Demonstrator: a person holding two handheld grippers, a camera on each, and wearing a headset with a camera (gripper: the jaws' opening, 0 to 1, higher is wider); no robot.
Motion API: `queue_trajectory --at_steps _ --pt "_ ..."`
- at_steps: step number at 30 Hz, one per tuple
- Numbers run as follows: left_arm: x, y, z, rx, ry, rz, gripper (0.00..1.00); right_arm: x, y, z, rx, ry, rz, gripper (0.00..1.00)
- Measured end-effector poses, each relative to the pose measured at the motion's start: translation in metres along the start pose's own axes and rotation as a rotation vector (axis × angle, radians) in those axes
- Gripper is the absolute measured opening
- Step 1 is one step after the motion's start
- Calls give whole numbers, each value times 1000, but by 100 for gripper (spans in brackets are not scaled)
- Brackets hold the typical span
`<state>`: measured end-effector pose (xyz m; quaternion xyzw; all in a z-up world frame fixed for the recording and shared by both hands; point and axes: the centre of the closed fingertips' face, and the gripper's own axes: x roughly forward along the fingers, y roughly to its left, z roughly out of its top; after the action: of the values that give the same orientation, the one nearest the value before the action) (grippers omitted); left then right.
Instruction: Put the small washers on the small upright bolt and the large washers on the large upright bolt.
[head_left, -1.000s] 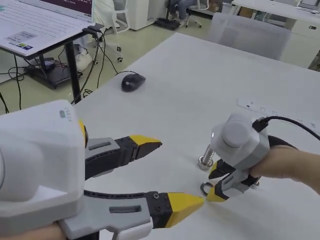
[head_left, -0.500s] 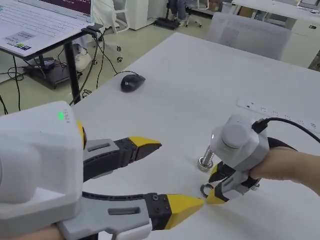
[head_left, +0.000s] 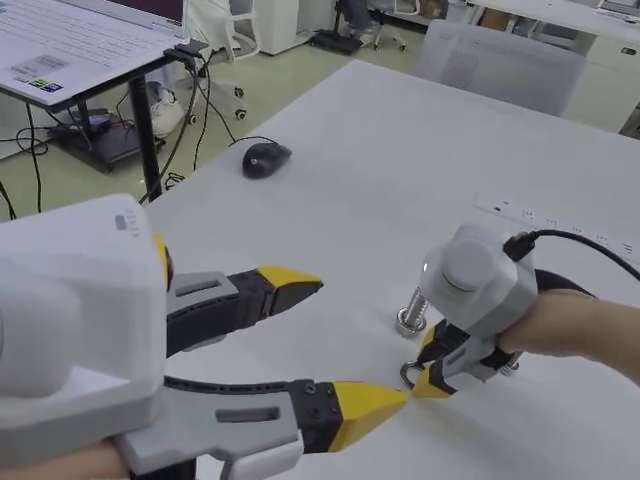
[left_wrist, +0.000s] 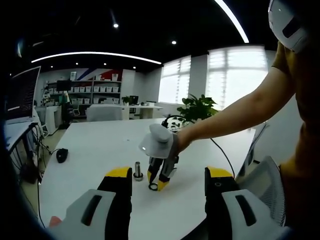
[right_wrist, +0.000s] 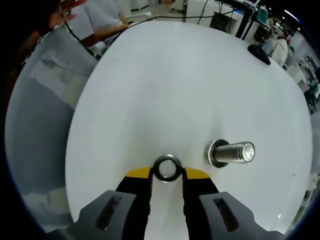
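1. Currently the right gripper (head_left: 430, 368) sits low at the near right of the white table (head_left: 400, 150), tips angled down; its jaws are drawn narrow, pinching a steel washer (head_left: 411, 376) by the rim.
2. Seen from the right gripper view, the washer (right_wrist: 167, 168) is a ring clamped between the 2 yellow fingertips (right_wrist: 137, 173), its hole facing the camera; whether it touches the table I cannot tell.
3. Just beyond and left of the held washer stands 1 upright bolt (head_left: 413, 312), apart from it; in the right gripper view the bolt (right_wrist: 231, 153) has a ring round its foot, washer or flange I cannot tell.
4. Meanwhile the left gripper (head_left: 345, 343) hovers at the near left, jaws spread wide, holding nothing; its own view frames the bolt (left_wrist: 138, 170) and washer (left_wrist: 153, 187) between them.
5. Farther off, a computer mouse (head_left: 265, 158) lies near the table's left edge; a laptop (head_left: 60, 40) rests on a side desk beyond; a white power strip (head_left: 560, 222) lies at the far right.
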<state>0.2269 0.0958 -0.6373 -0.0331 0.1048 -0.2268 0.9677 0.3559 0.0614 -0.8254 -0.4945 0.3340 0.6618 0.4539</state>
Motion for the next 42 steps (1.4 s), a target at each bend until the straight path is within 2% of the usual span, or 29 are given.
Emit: queue_trajectory --at_steps 5,15,22,29,36,42 --pt "0 -2 1 1 -2 -1 58 0 0 1 -20 15 -6 23" --pt "-1 -3 -1 3 6 -2 58 -3 0 6 -19 4 -8 22" --pt "-2 -3 -1 6 6 -2 58 -21 -5 4 -9 -8 -28 22" --pt "0 -5 0 10 11 -9 58 -45 -17 3 -7 -11 -71 22" --pt "0 -6 3 16 4 -14 58 -69 -33 10 -18 -16 -117 22" --pt "0 -4 8 22 -2 -11 58 -77 -43 21 -40 -16 -137 22"
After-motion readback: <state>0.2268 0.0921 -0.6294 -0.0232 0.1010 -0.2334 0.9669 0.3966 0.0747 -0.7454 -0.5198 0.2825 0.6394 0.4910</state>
